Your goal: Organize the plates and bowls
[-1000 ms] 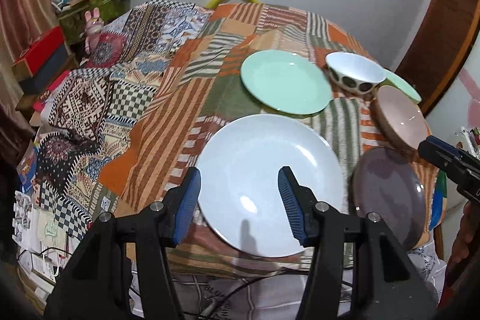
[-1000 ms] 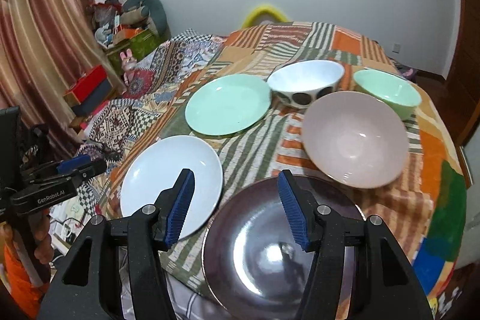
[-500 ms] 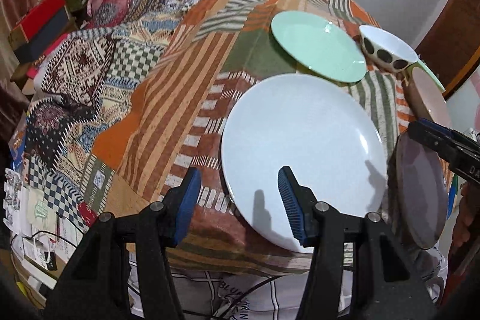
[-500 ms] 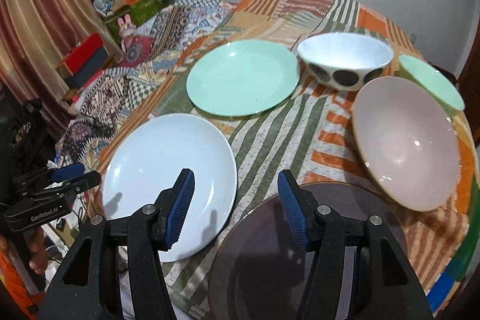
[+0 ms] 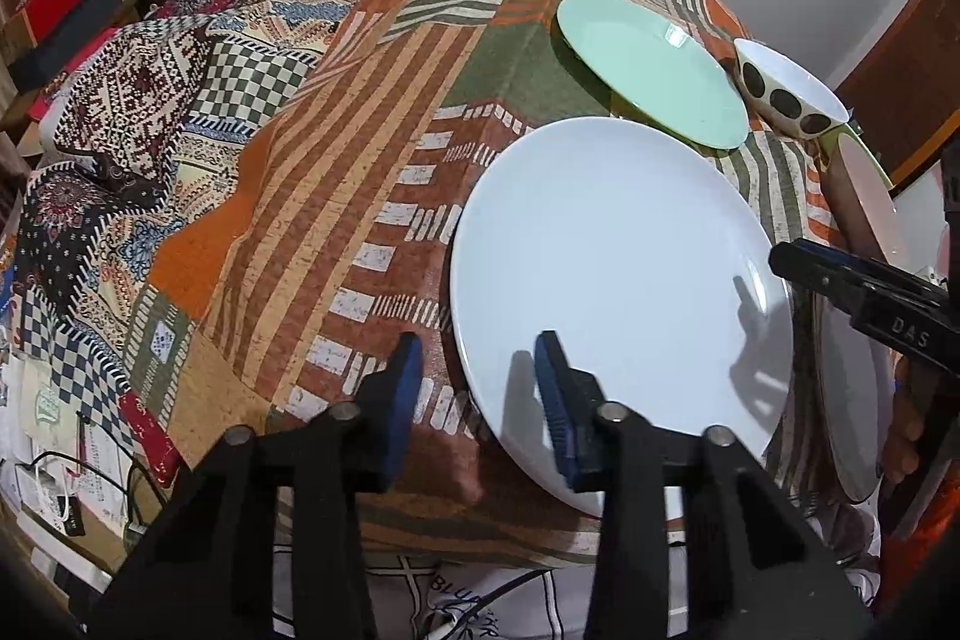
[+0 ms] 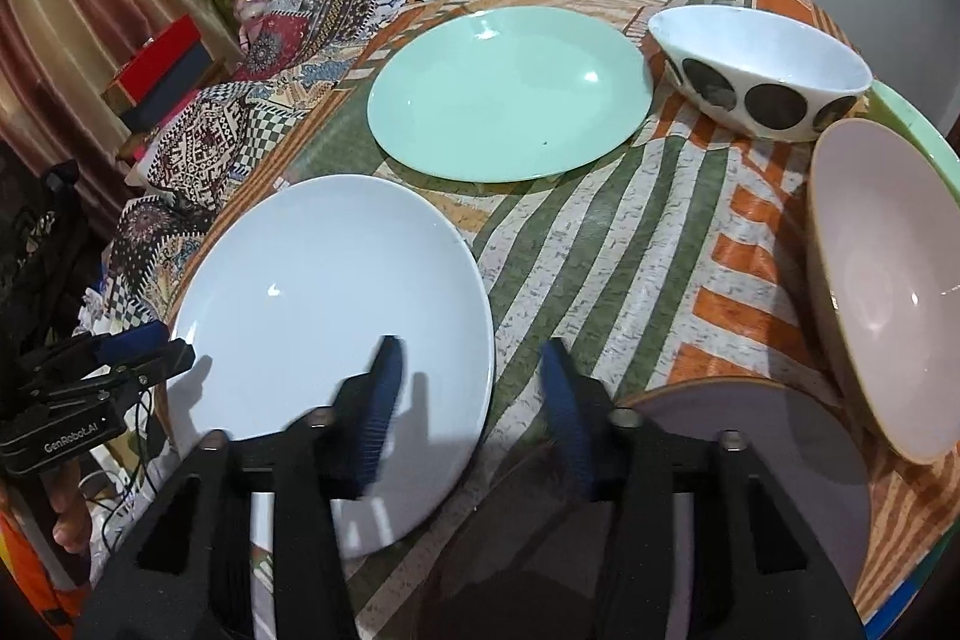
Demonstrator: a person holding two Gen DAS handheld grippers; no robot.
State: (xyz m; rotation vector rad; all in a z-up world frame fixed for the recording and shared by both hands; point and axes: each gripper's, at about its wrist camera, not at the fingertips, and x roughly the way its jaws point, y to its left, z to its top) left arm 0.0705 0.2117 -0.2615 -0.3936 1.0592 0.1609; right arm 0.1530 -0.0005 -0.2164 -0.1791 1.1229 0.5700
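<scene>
A: Start at the left gripper (image 5: 477, 370). How do its blue-padded fingers (image 5: 555, 394) stand?

B: Narrowing as we speak. The near left rim of the round pale blue plate (image 5: 618, 268) lies between them, one finger over the plate, the other over the cloth. The pads do not press on it.

A: And the right gripper (image 6: 471, 382)?

B: Its fingers (image 6: 384, 388) are closing too, blurred by it. They straddle the strip of cloth between the pale blue plate (image 6: 336, 334) on the left and the dark glossy purple plate (image 6: 762, 460) at the near right. The left finger hangs over the blue plate's right edge; nothing is gripped.

A: Further out?

B: Beyond the blue plate lies a round mint green plate (image 6: 510, 94). Right of that stands a white bowl with dark round spots (image 6: 762, 70), and nearer, at the right edge, a wide pink bowl (image 6: 882, 292). A green bowl's rim (image 6: 918, 130) peeks out behind it.

A: What carries them all?

B: A round bench under a patchwork cloth of orange, green and white stripes (image 6: 636, 232). To the far left, a bed with patterned blankets (image 5: 180, 88).
</scene>
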